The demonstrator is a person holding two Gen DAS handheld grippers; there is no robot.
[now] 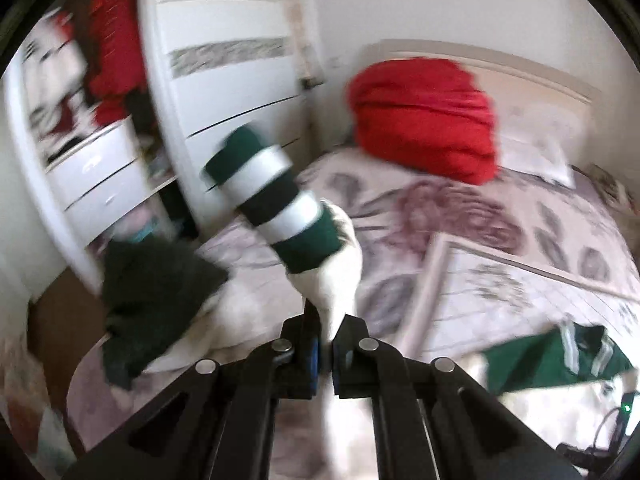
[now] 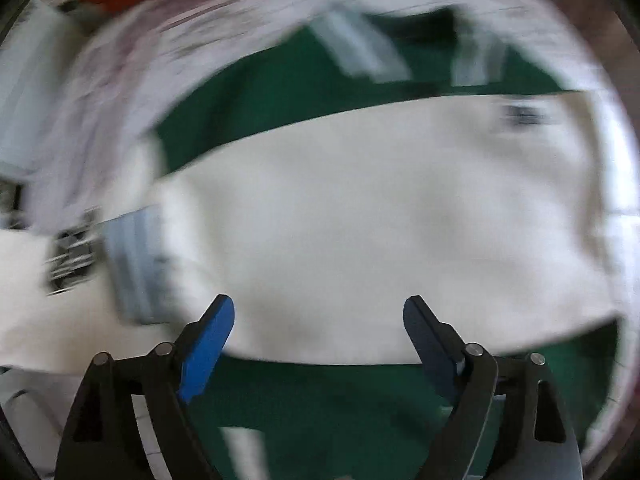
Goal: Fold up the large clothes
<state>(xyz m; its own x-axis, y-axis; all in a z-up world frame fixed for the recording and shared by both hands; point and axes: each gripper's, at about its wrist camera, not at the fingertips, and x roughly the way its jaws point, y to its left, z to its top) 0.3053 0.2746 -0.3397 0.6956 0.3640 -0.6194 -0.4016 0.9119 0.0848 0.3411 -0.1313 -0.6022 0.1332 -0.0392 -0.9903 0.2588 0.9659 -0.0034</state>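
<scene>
**Ana:** Clamped between the pads of the left gripper, cream cloth is bunching into a narrow neck. That is the sleeve of the garment, and it is rising away from the camera with its green and white striped cuff end pointing up and left, toward the white wardrobe.

**Ben:** So the sleeve's long axis is running from the jaws out toward the wardrobe. Where is the rest of it lying?

**Ana:** It is spreading over the patterned bedspread. The right gripper is hovering over the cream and green body with its jaws standing wide apart, holding nothing. Both views are blurring, so I cannot tell exactly how the body is lying.

**Ben:** How is it likely to be handling?

**Ana:** Soft and limp, I am guessing, probably a knit with some weight, since the held part is drooping into folds. It is looking unlikely to slip or to break. I am thinking a hem or shoulder seam is the better hold, because loose middle cloth would only be stretching.

**Ben:** Anything else nearby?

**Ana:** A red blanket is sitting at the headboard, well apart.
</scene>
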